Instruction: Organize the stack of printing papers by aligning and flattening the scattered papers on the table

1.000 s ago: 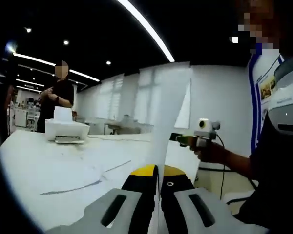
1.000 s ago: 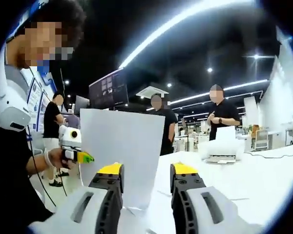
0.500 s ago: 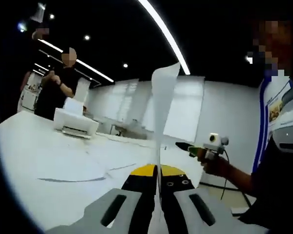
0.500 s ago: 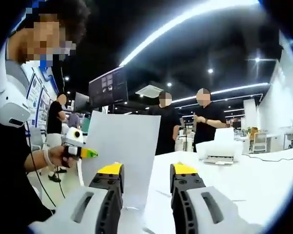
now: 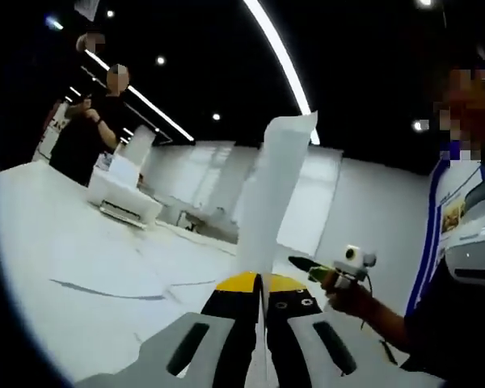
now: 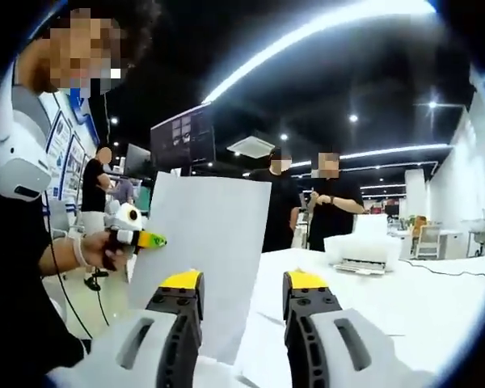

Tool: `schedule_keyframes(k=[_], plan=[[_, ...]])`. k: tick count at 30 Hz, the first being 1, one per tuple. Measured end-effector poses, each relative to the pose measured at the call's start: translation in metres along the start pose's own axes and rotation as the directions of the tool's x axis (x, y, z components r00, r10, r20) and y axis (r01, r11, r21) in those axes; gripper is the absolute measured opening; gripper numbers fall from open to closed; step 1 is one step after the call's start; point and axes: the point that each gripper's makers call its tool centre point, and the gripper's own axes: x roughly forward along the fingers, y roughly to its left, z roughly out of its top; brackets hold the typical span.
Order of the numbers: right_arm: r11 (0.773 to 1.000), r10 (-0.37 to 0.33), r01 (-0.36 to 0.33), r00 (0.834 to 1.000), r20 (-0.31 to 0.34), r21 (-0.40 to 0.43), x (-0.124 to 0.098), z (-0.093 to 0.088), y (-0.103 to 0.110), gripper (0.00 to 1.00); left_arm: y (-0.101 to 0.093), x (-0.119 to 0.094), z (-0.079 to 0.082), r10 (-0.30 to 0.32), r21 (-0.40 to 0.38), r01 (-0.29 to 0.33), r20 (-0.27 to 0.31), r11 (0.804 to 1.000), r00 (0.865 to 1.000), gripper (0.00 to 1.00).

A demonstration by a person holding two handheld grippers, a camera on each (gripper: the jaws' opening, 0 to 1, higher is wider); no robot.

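Left gripper view: my left gripper [image 5: 259, 284] pinches a sheet of paper [image 5: 271, 198] upright above the table [image 5: 56, 242].

Over the last second the sheet has stayed clamped while my view tilted. My right gripper [image 6: 234, 284] waits with jaws wide apart beside the sheet [image 6: 206, 250]. I judge aligning hasn't begun; loose papers [image 5: 105, 271] lie on the table.

Paper sheet [image 6: 206, 250] matt; table [image 5: 73, 267] smooth, white.
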Motion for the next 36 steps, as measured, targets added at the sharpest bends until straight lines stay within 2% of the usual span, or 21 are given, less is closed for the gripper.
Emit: schedule_keyframes(k=[4, 6, 9, 12, 15, 26, 31, 34, 36], plan=[[1.0, -0.01, 0.01, 1.0, 0.015, -0.019, -0.001, -0.002, -0.001, 0.3, 0.011, -0.005, -0.004, 0.029, -0.053, -0.028, 0.013, 0.998, 1.0, 0.06], [1.0, -0.014, 0.014, 1.0, 0.014, -0.009, -0.001, -0.002, -0.002, 0.32, 0.015, -0.007, -0.007, 0.036, -0.069, -0.035, 0.013, 0.997, 0.999, 0.06], [1.0, -0.023, 0.023, 1.0, 0.0, 0.007, -0.001, -0.005, -0.004, 0.36, 0.023, -0.01, -0.01, 0.049, -0.133, -0.044, 0.034, 0.99, 0.998, 0.06], [0.999, -0.027, 0.027, 1.0, -0.007, 0.017, -0.002, -0.007, -0.005, 0.36, 0.041, -0.016, -0.02, 0.109, -0.166, -0.104, 0.019, 0.981, 0.994, 0.06], [1.0, -0.018, 0.018, 1.0, -0.004, 0.017, -0.002, -0.008, -0.004, 0.3, 0.052, -0.021, -0.03, 0.133, -0.18, -0.129, 0.007, 0.975, 0.991, 0.06], [0.999, -0.033, 0.033, 0.999, -0.007, 0.002, -0.002, -0.009, -0.008, 0.31, 0.074, -0.036, -0.039, 0.197, -0.251, -0.184, 0.025, 0.95, 0.98, 0.06], [0.999, -0.041, 0.041, 0.999, 0.006, -0.031, -0.006, -0.007, -0.012, 0.31, 0.086, -0.046, -0.048, 0.226, -0.301, -0.209, 0.023, 0.931, 0.974, 0.06], [0.991, -0.042, 0.034, 0.997, -0.064, -0.133, -0.005, -0.019, -0.01, 0.34, 0.089, -0.049, -0.052, 0.235, -0.302, -0.219, 0.017, 0.928, 0.972, 0.06], [0.991, -0.039, 0.029, 0.997, -0.072, -0.13, -0.002, -0.023, -0.007, 0.41, 0.09, -0.05, -0.053, 0.239, -0.305, -0.222, 0.017, 0.926, 0.971, 0.06]])
